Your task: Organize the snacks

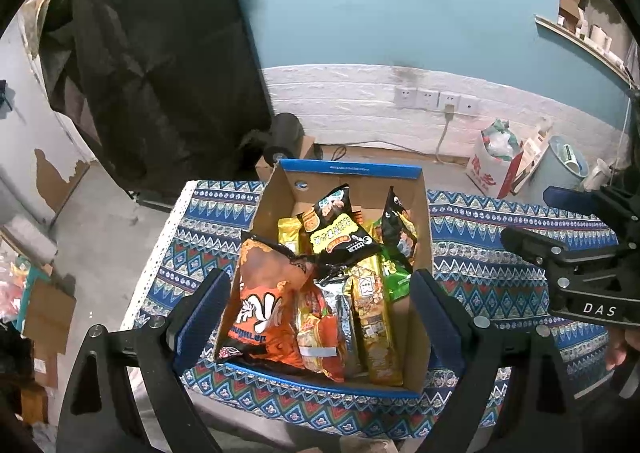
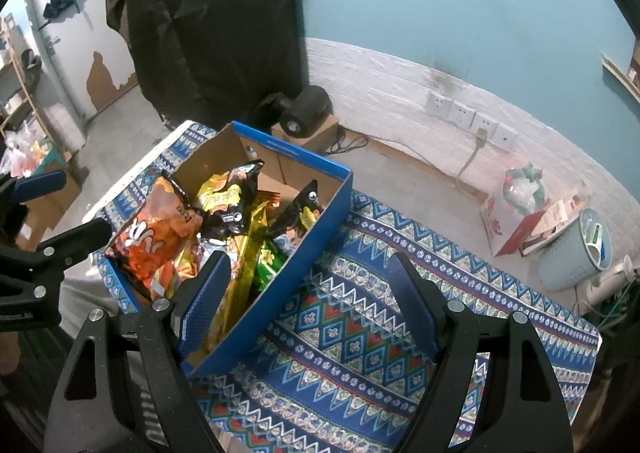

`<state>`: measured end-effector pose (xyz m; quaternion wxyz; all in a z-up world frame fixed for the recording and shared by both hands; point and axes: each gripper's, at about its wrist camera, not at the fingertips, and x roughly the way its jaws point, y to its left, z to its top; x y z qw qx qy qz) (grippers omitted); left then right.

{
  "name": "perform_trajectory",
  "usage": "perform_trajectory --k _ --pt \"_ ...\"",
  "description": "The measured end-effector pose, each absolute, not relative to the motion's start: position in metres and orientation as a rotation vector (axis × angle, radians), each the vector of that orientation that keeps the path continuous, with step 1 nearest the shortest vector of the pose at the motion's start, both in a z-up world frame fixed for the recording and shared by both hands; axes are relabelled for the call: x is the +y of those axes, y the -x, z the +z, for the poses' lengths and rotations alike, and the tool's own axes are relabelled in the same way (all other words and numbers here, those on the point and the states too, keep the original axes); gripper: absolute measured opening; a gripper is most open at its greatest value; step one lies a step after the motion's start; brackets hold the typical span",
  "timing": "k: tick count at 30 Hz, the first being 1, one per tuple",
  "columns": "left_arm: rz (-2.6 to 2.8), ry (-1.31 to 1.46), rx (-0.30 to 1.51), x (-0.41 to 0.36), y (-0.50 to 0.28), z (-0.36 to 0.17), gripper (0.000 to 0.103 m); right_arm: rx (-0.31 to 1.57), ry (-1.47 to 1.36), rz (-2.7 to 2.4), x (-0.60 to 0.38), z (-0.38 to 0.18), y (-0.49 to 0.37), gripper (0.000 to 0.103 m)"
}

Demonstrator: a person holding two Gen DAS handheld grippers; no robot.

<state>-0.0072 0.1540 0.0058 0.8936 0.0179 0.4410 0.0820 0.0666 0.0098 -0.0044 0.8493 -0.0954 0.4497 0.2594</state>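
Both grippers poised with jaws spread and empty: left gripper (image 1: 320, 317) above the open cardboard box (image 1: 420, 221), right gripper (image 2: 308, 293) over the box's near corner and the patterned tablecloth (image 2: 360, 333). Inside the box, snack packets heaped together, an orange bag (image 1: 268, 305) foremost, a black-and-yellow bag (image 1: 340, 229) on top, gold packs (image 1: 376, 317) alongside. By the look of it, gathered but not yet neatly arranged; nothing left out on the cloth in view.
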Motion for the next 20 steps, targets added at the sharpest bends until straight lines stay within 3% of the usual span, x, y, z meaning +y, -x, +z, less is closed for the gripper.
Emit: perform_trajectory --k 20 --pt "0.159 -0.048 0.919 0.1514 0.0083 0.0015 0.092 0.948 0.200 0.544 0.0090 -0.0019 -0.0672 0.080"
